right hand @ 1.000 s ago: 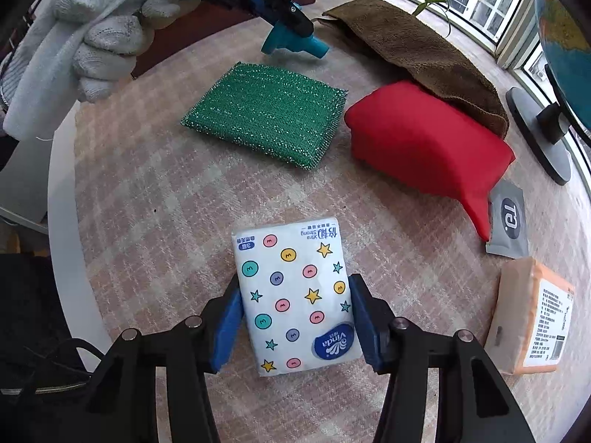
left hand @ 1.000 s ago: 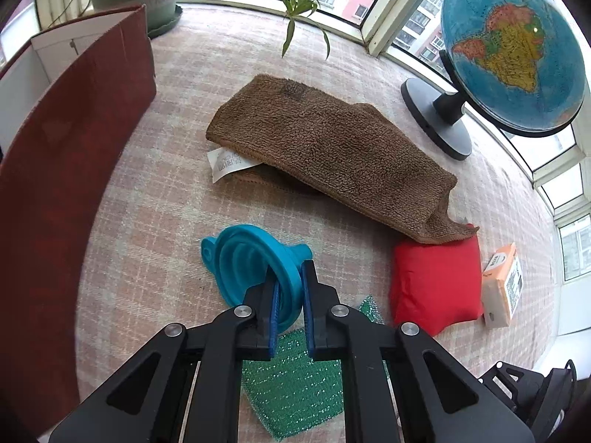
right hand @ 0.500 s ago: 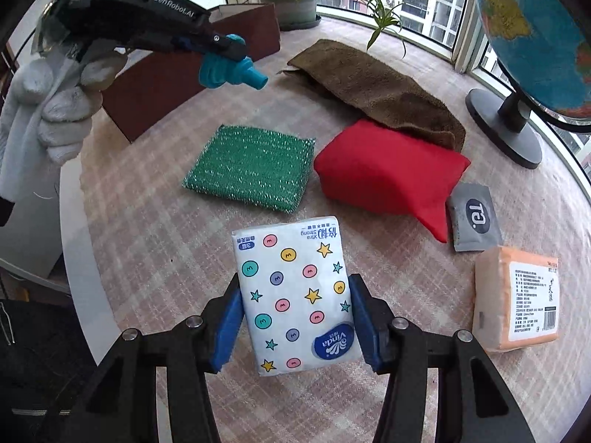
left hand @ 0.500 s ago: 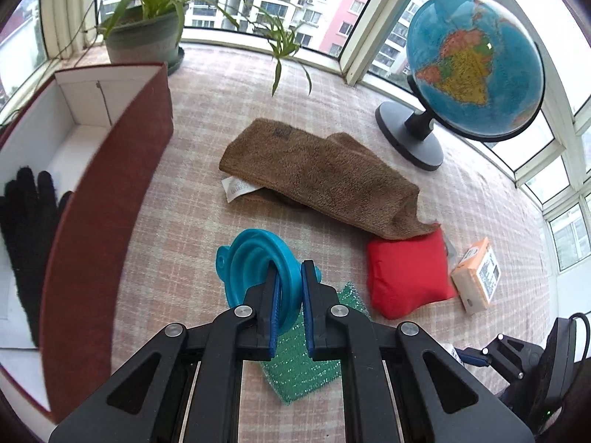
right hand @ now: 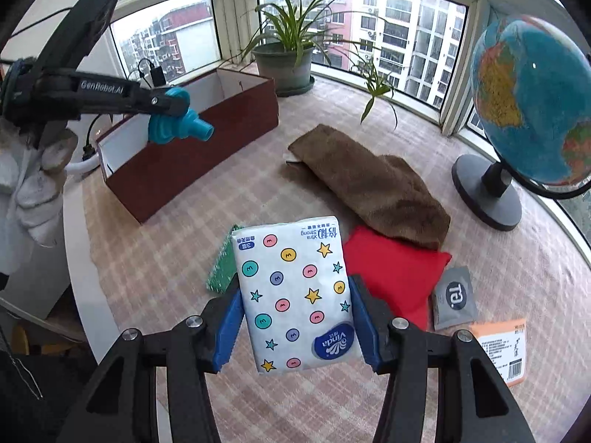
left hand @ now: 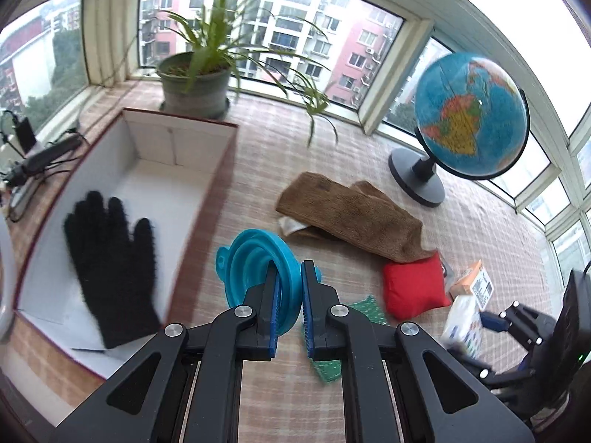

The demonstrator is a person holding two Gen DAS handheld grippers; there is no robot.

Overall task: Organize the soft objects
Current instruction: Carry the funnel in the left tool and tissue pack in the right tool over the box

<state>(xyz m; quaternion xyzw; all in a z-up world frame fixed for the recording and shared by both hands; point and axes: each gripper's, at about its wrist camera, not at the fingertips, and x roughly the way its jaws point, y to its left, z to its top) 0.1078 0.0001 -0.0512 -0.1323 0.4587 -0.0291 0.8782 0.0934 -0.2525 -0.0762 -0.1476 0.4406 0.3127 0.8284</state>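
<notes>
My left gripper (left hand: 289,310) is shut on a blue collapsible funnel (left hand: 255,262) and holds it in the air beside the dark red box (left hand: 207,206); it also shows in the right wrist view (right hand: 173,120). A black glove (left hand: 110,258) lies in the box. My right gripper (right hand: 295,317) is shut on a white tissue pack with dots and stars (right hand: 295,295), held above the table. On the table lie a brown towel (right hand: 373,184), a red cushion (right hand: 395,269) and a green scouring pad (right hand: 221,265).
A globe on a grey stand (right hand: 532,103) stands at the right. A potted plant (right hand: 284,62) stands by the windows behind the box. A grey sachet (right hand: 454,299) and an orange packet (right hand: 502,347) lie near the cushion.
Both grippers have risen and tilted up with their loads. The left gripper has moved toward the box, so its inside and the glove show.
</notes>
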